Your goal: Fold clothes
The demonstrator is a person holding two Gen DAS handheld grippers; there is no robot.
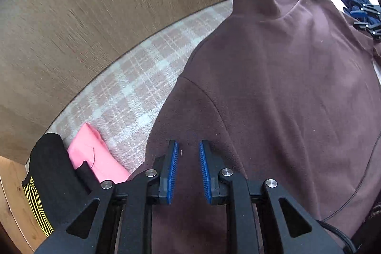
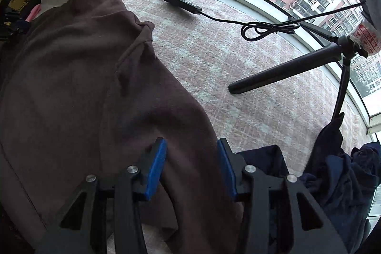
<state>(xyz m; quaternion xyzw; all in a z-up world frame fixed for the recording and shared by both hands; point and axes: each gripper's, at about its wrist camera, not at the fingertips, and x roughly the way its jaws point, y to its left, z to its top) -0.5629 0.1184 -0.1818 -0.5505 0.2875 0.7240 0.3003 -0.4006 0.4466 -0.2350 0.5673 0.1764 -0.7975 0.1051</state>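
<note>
Brown fleece sweater [image 1: 285, 87] on plaid carpet [image 1: 133, 87] — soft, floppy, likely bulky; pinch at sleeve seam or hem. Left gripper [image 1: 188, 154] and right gripper [image 2: 191, 151] both spread — holding nothing.

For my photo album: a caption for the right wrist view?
Open right gripper straddling a brown sweater on plaid carpet.

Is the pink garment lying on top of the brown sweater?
No, the pink garment lies on the plaid cover to the left of the brown sweater.
</note>
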